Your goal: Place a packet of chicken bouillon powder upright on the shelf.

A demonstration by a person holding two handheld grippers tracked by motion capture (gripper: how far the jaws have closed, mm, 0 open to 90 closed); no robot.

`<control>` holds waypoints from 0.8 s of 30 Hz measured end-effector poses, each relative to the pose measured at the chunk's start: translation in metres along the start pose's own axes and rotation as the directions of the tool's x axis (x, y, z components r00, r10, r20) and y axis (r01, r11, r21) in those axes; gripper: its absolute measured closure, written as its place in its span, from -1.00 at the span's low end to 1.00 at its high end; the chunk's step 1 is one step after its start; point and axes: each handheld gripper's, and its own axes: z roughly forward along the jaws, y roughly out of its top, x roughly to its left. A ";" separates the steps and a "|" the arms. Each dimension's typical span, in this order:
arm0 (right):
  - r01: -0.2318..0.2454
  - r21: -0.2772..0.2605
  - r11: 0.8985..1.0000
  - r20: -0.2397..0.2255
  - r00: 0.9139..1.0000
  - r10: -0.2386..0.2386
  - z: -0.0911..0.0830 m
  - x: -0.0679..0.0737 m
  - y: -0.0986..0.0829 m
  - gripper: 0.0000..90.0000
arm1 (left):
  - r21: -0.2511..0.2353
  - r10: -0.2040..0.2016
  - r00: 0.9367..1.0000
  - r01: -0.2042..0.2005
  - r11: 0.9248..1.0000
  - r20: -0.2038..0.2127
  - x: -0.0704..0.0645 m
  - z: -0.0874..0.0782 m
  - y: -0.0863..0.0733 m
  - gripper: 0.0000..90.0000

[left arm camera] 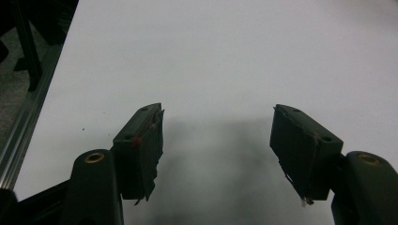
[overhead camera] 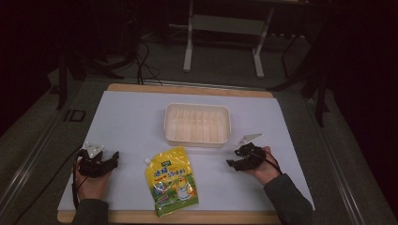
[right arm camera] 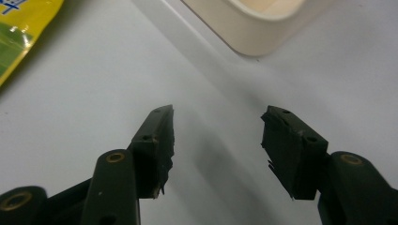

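Bare white table is seen around both grippers, each held with jaws apart and nothing between them. Between the left gripper and right gripper, the yellow pouch is laid near the front edge, just before the cream tray.

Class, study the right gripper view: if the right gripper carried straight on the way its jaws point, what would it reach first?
Probably the cream tray: its rounded corner lies ahead of the open right gripper, slightly right of centre. The yellow pouch sits off to the left. Depth is uncertain.

Overhead cam; two close tool-cams.
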 end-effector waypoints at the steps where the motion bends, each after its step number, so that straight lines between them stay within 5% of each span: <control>1: 0.006 0.001 1.000 -0.006 1.000 -0.006 0.001 0.001 0.002 -0.03 | 0.000 0.001 1.000 -0.001 1.000 0.000 0.000 0.000 0.000 -0.23; 24: 0.096 0.014 0.995 -0.064 0.993 -0.095 0.012 0.024 0.034 -0.04 | -0.002 0.001 1.000 -0.001 1.000 -0.001 0.000 0.000 0.000 -0.23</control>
